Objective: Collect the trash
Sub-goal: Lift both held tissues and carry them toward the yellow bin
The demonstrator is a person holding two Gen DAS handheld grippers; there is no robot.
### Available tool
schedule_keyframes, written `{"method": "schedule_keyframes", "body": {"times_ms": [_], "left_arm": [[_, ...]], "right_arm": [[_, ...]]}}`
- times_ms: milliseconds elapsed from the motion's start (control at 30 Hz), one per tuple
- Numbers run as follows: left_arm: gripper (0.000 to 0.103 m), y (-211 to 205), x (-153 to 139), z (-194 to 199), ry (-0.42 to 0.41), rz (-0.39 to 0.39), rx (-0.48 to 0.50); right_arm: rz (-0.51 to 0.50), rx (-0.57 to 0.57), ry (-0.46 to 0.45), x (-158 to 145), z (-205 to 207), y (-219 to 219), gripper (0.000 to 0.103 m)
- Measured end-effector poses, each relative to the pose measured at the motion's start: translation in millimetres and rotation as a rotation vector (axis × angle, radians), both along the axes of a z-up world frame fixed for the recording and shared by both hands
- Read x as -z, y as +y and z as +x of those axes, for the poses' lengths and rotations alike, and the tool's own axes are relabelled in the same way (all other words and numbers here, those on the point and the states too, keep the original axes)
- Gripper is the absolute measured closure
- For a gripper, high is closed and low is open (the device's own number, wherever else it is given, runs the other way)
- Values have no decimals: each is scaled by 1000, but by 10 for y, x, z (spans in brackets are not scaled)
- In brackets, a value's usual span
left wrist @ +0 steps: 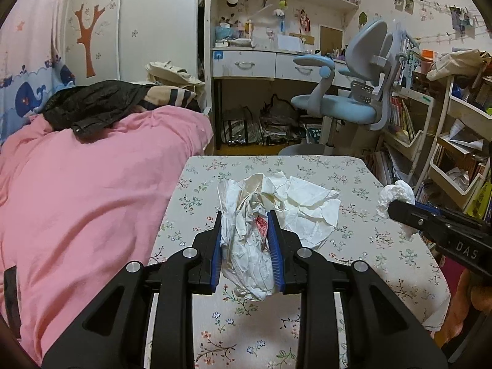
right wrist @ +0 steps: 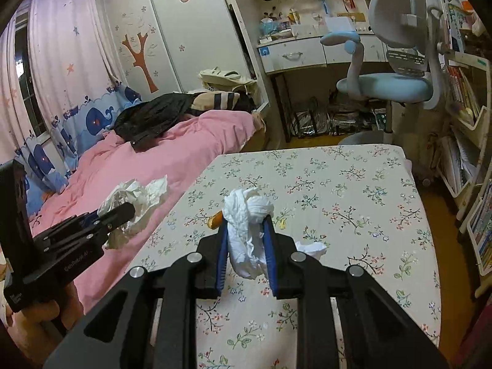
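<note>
My left gripper [left wrist: 245, 219] is shut on a crumpled white paper bundle [left wrist: 252, 246] with a red-printed label, held above the floral table [left wrist: 363, 246]. A creased sheet of the bundle spreads out to the right. The same left gripper [right wrist: 124, 212] and its paper bundle [right wrist: 138, 193] show at the left of the right wrist view, over the bed. My right gripper [right wrist: 247, 223] is shut on a white tissue wad [right wrist: 247, 215] above the table [right wrist: 353, 190]. From the left wrist, the right gripper [left wrist: 395, 209] and its tissue wad [left wrist: 396, 192] sit at the right edge.
On the table lie a small orange-brown scrap [right wrist: 215, 219], a yellow bit [right wrist: 283, 223] and a white scrap [right wrist: 313, 249]. A pink bed [left wrist: 92, 200] flanks the left side. A blue chair [left wrist: 347, 104], a desk [left wrist: 261, 64] and storage shelves [left wrist: 455, 141] stand beyond.
</note>
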State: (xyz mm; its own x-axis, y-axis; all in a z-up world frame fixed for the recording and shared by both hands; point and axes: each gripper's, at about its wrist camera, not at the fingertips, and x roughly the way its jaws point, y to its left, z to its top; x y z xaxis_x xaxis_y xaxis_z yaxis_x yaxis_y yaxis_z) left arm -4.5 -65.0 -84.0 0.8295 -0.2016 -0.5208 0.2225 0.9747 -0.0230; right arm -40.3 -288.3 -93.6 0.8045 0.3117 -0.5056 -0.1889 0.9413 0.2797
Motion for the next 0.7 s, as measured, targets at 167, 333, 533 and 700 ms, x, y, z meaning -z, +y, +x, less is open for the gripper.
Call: {"method": "schedule_keyframes", "body": {"times_ms": [167, 333, 533, 700], "left_arm": [[78, -2, -4, -119, -9, 1, -3], [78, 19, -17, -232, -11, -10, -6], [78, 97, 51, -481, 8, -24, -6], [78, 138, 142, -708, 35, -23, -7]], "right_arm": [[-11, -2, -6, -2, -92, 12, 80], [-3, -17, -4, 7, -231, 55, 80], [-2, -58, 30, 85, -486, 157, 79], [0, -102, 90, 238, -755, 287, 79]]}}
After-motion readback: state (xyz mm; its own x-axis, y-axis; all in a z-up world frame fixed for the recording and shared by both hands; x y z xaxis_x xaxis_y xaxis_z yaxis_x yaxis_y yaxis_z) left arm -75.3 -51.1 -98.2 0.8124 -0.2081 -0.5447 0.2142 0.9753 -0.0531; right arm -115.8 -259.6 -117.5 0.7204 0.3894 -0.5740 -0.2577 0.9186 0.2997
